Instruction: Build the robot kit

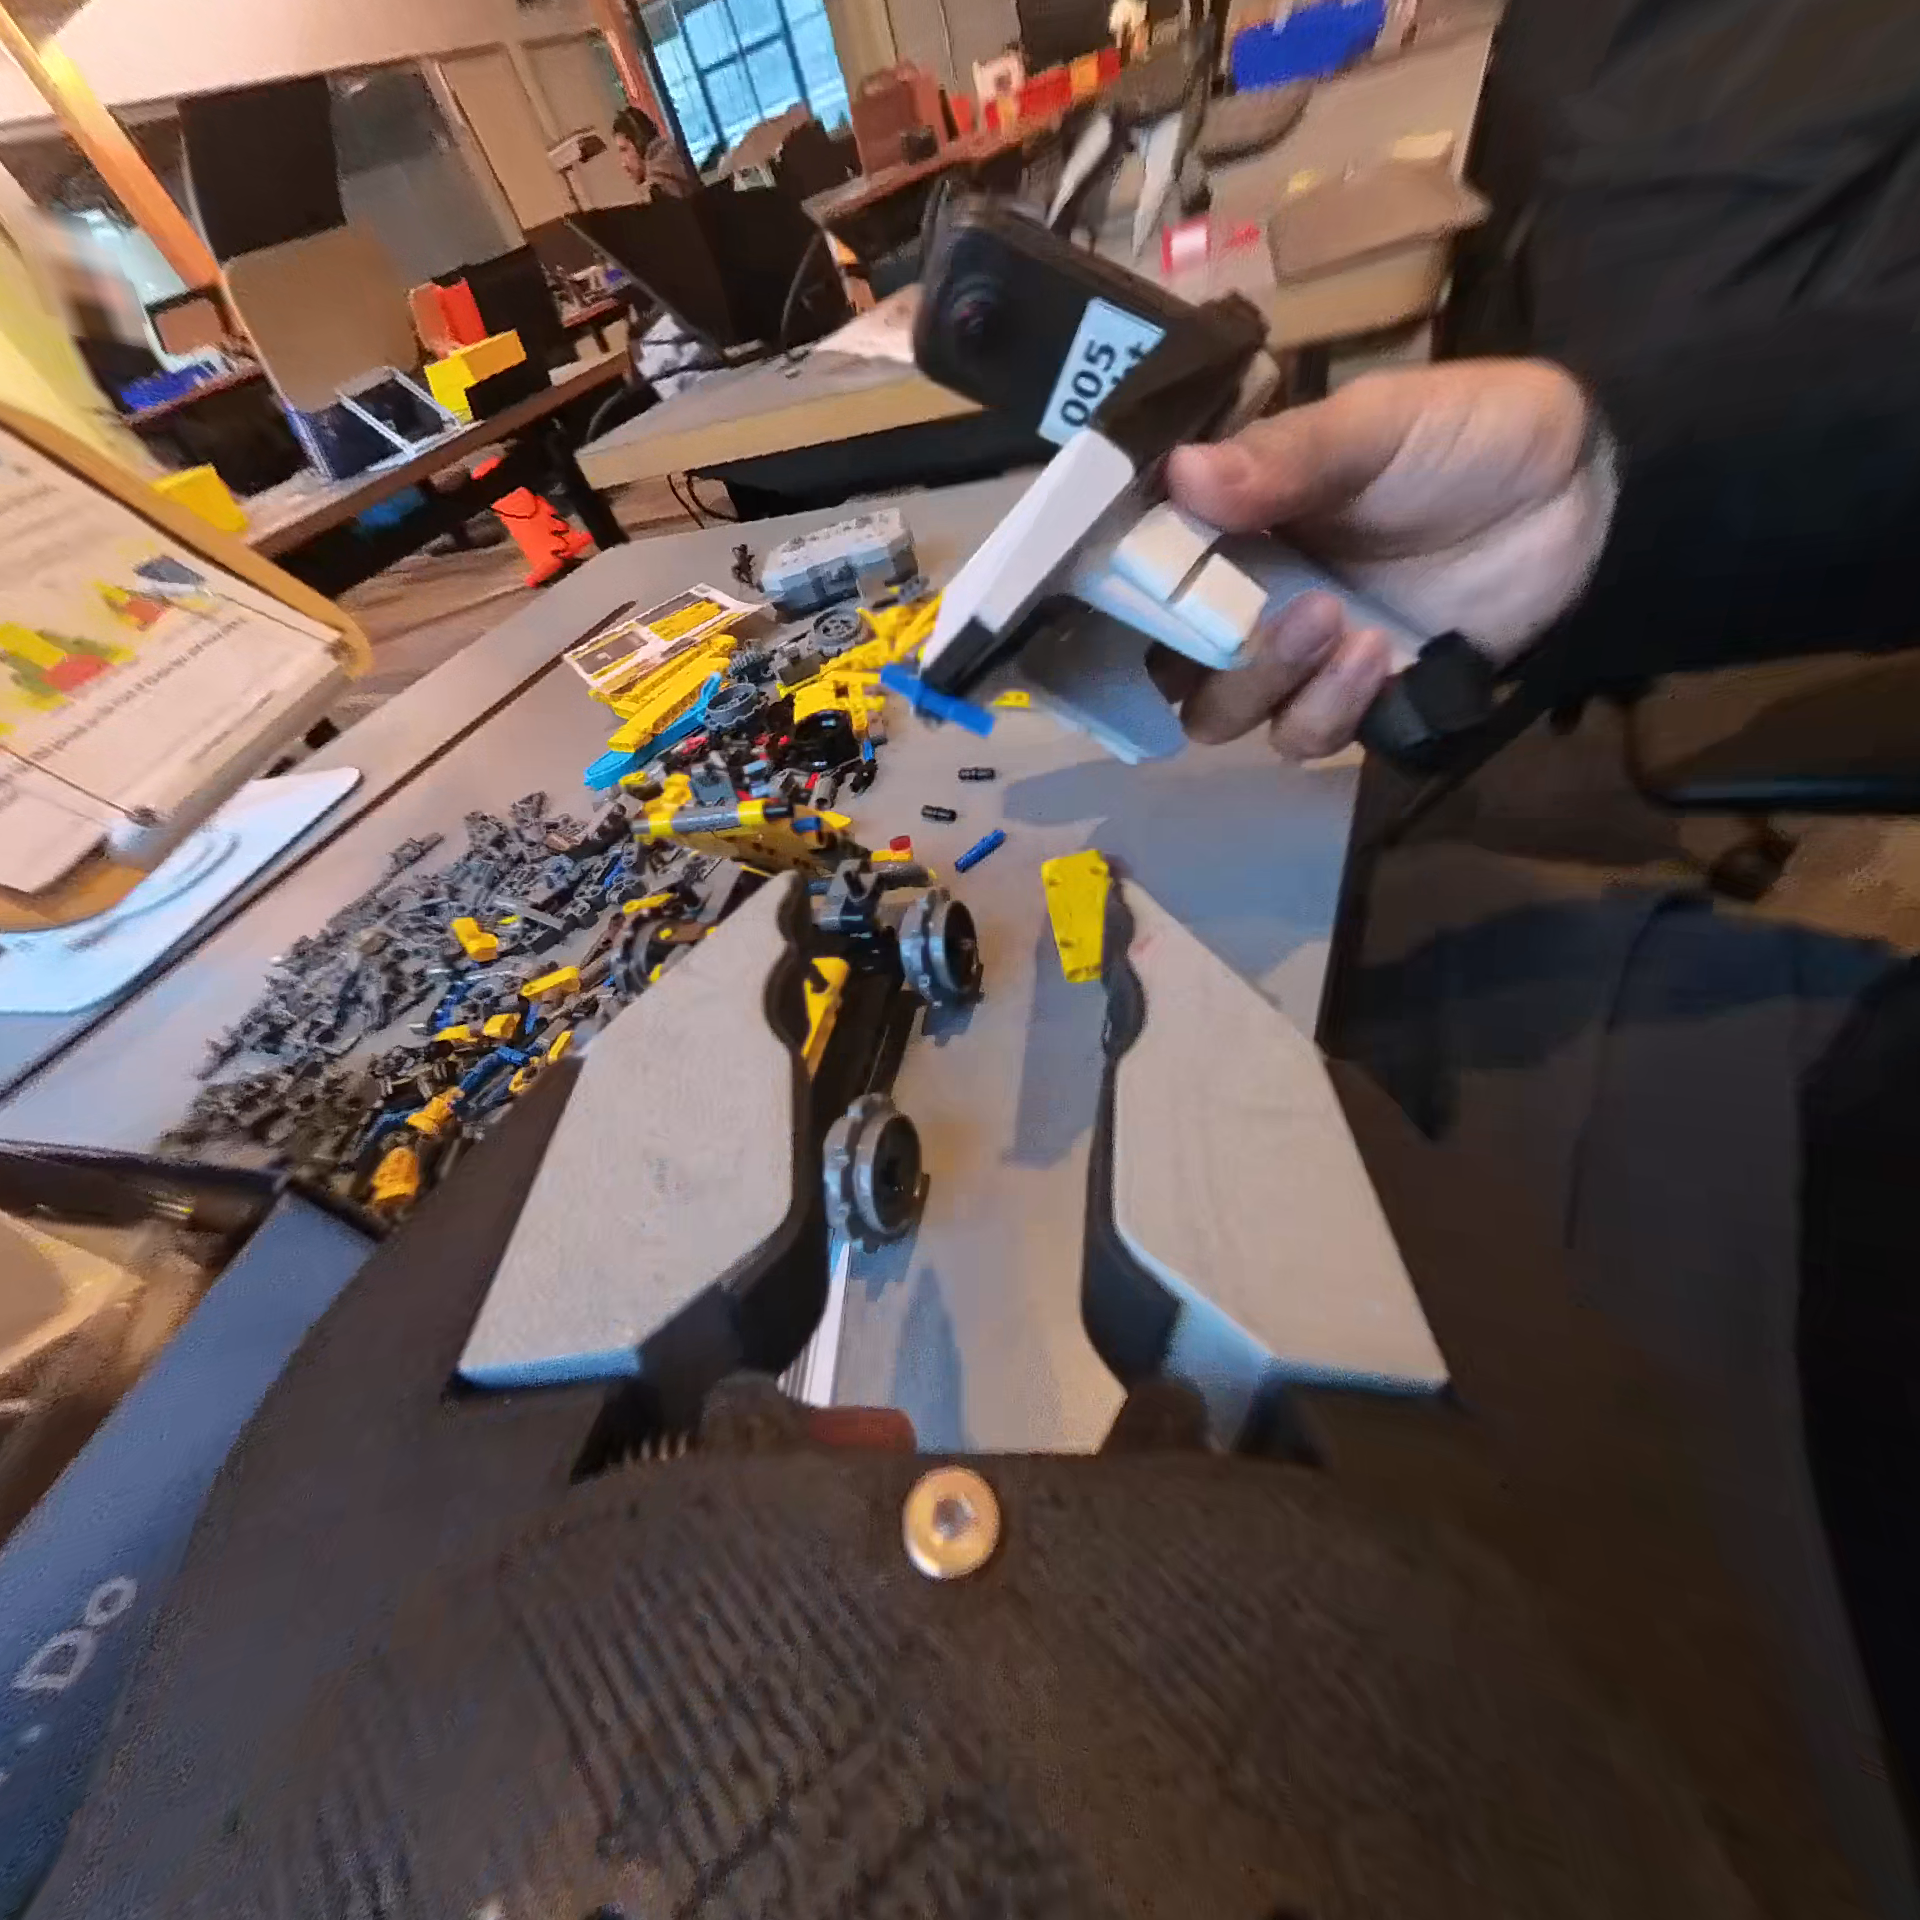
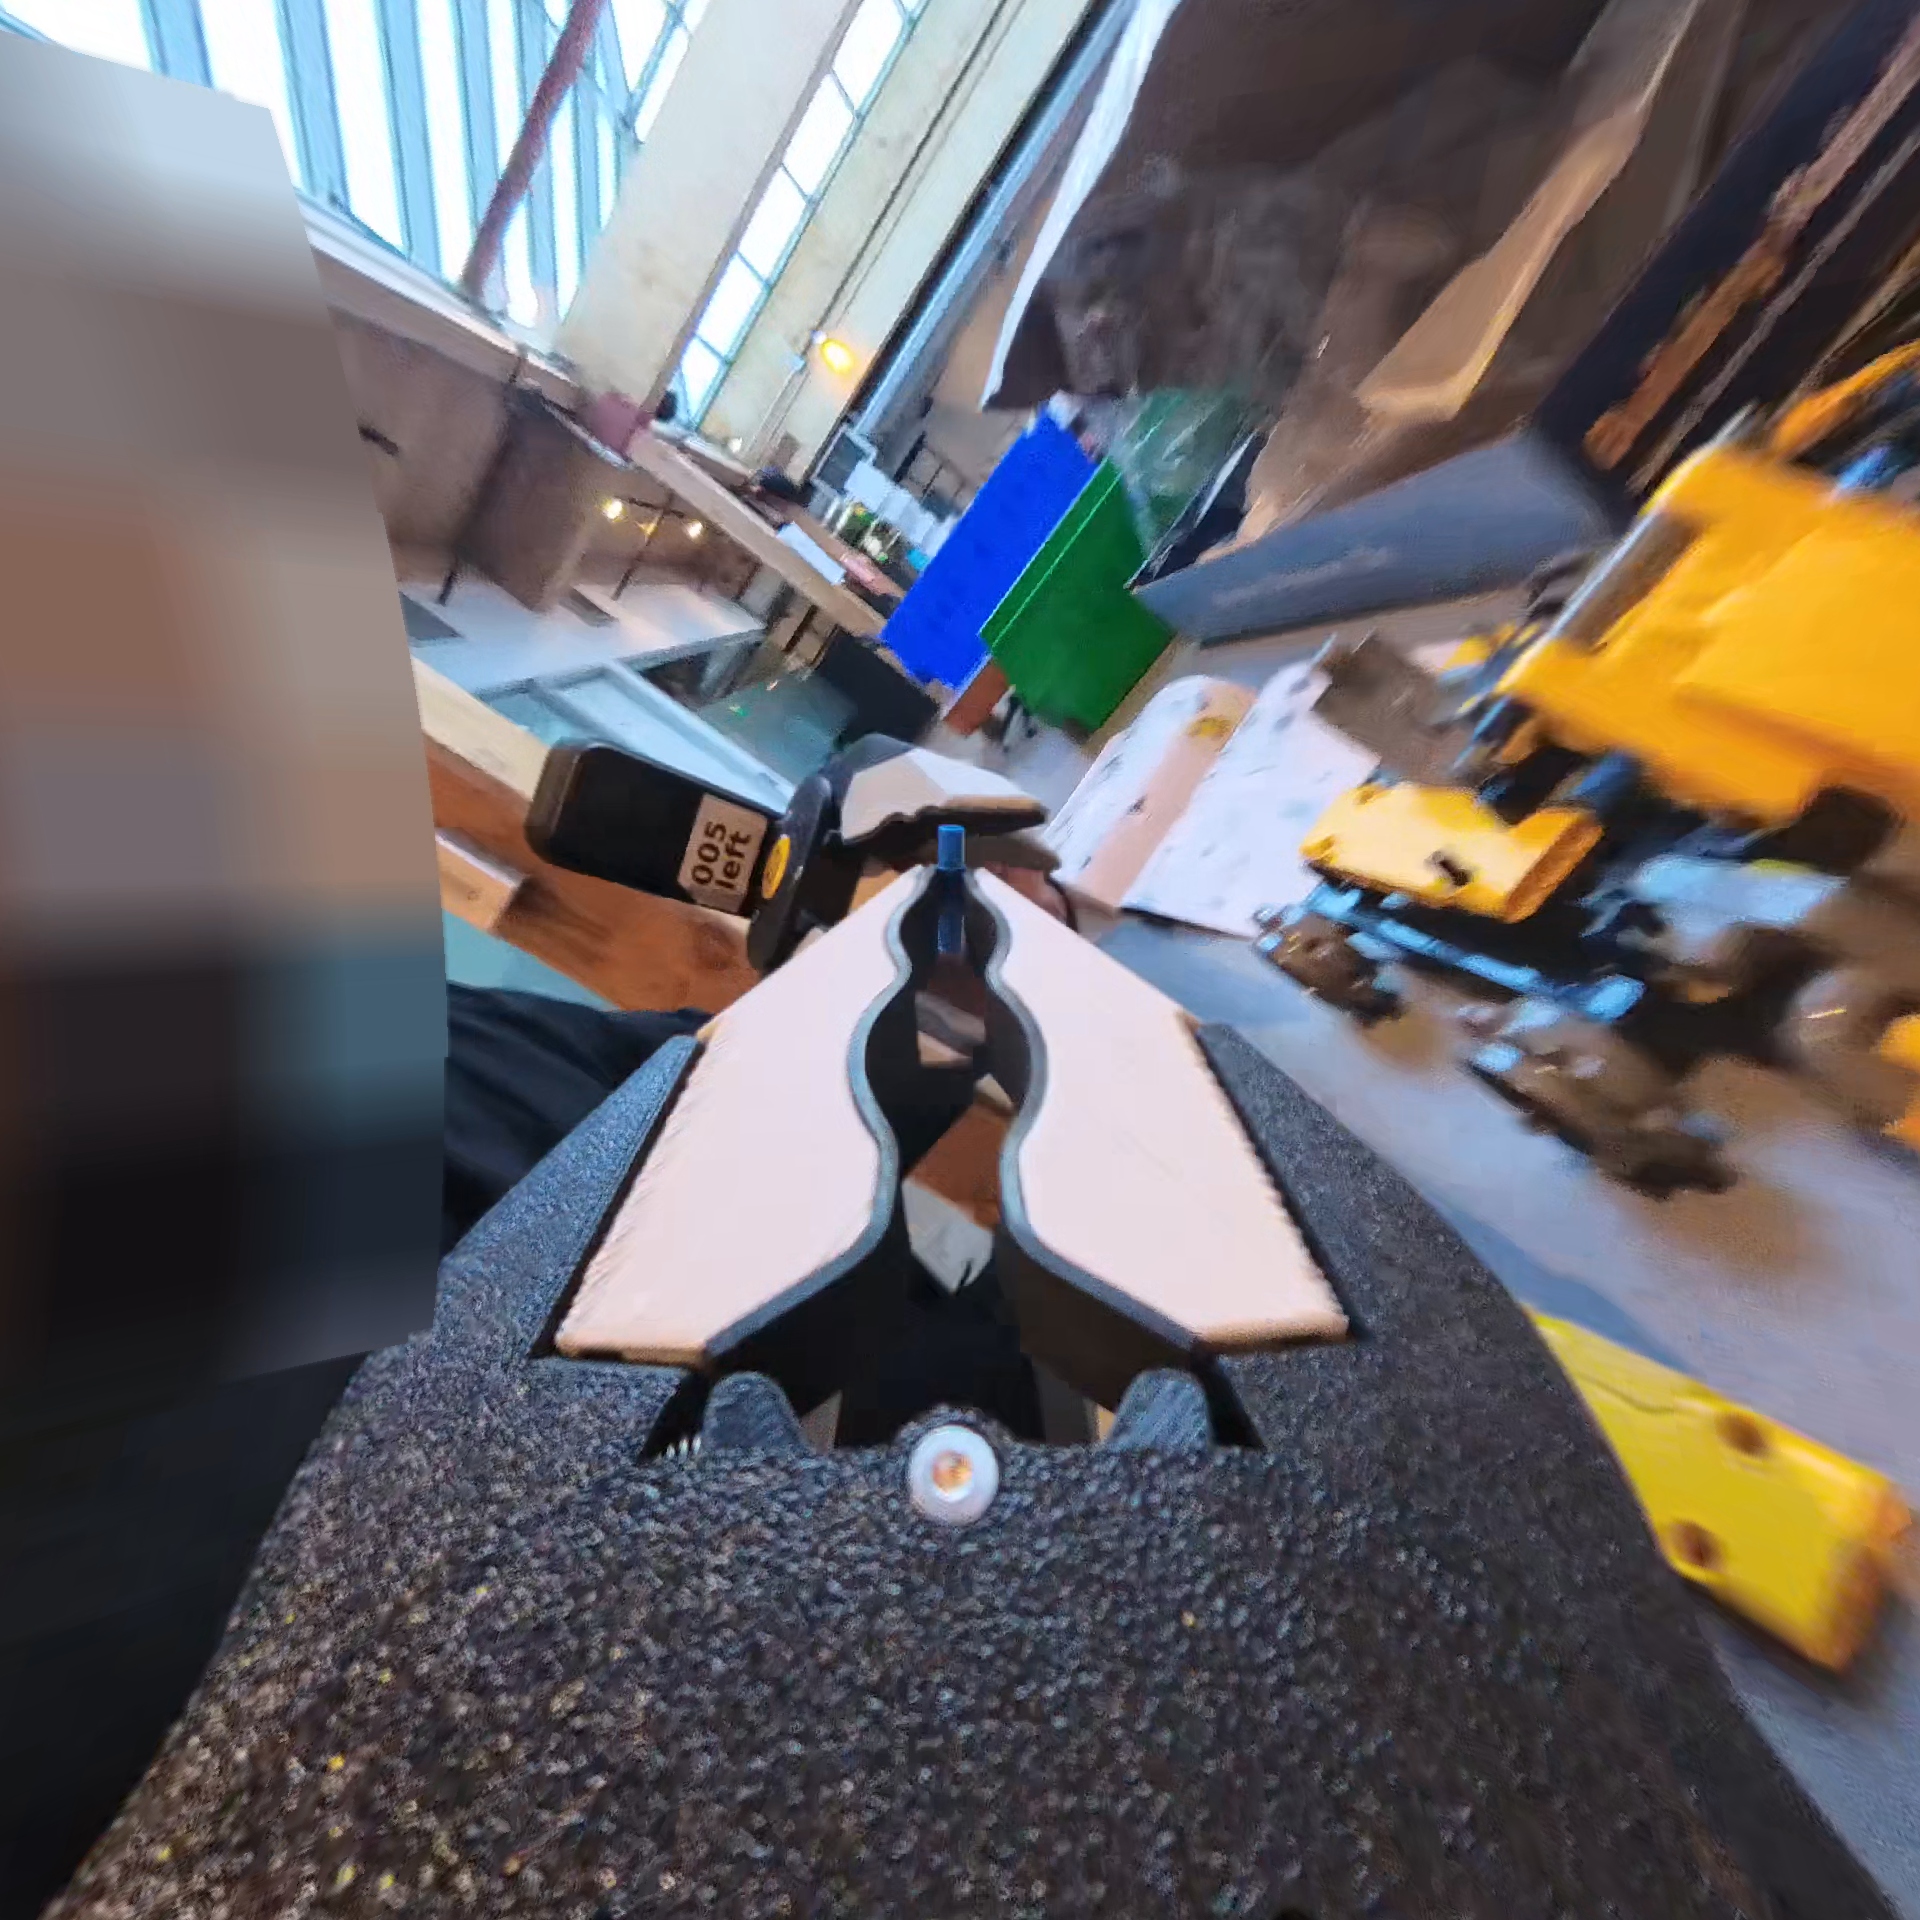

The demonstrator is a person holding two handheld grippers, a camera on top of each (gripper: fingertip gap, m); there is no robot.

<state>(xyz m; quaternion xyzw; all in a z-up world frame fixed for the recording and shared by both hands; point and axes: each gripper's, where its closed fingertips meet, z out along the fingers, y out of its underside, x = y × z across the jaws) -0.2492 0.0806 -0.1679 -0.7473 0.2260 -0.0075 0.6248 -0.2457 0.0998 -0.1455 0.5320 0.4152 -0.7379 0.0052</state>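
Two grippers show: the left gripper [image 1: 951,904] and the right gripper [image 1: 925,675]. One blue axle pin [image 2: 948,883] sits in the right one. On the grey table [image 1: 1195,831]: one partly built yellow-and-black model [image 1: 831,997] with two grey wheel hubs, one loose yellow panel [image 1: 1075,914], one grey battery box [image 1: 836,561], one sticker sheet [image 1: 655,634] toward the far edge, two short black pins, one short blue pin. The loose dark pieces near the left edge are too many to count.

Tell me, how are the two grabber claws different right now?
The left gripper has its fingers spread wide apart, while the right gripper has its tips pinched together. The left gripper holds nothing and sits over a small black and yellow wheeled model on the table, while the right gripper grips a little blue pin and is lifted above the table. Both have pale fingers with wavy black edges.
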